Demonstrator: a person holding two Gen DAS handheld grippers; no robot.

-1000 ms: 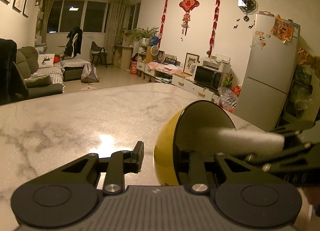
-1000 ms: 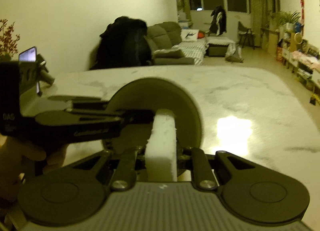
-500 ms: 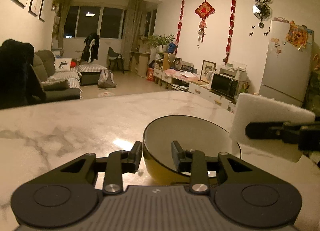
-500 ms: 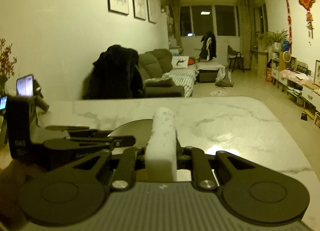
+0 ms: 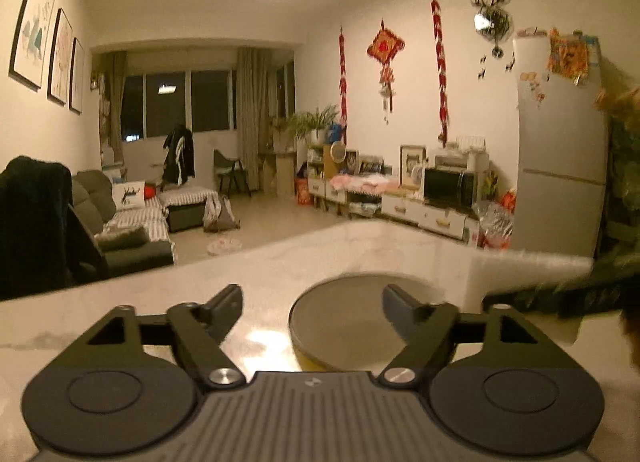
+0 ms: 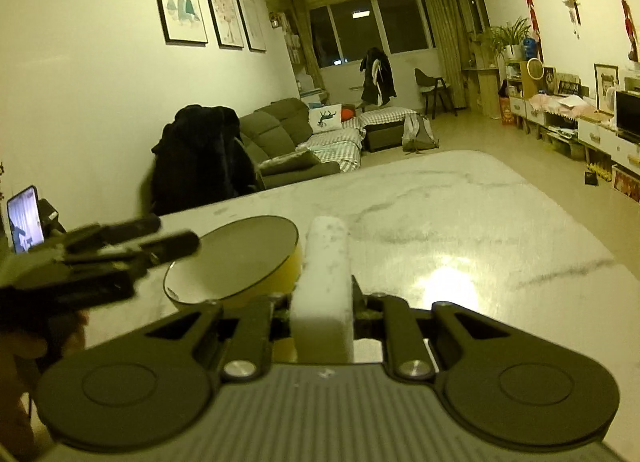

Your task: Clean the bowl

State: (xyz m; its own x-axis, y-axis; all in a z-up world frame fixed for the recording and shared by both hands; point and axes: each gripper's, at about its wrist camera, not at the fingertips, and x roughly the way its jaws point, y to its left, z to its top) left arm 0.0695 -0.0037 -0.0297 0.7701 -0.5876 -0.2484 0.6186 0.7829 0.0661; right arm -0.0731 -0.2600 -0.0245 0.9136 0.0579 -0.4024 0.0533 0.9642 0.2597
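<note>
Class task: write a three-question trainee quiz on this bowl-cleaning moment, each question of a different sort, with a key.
1. True or false: the right gripper is shut on the white sponge.
2. Which sits on the marble table? A. a kettle B. the yellow bowl C. a pan
3. Fill in: the left gripper has nothing between its pads, and its jaws are ____.

Key: 1 true; 2 B; 3 opening.
</note>
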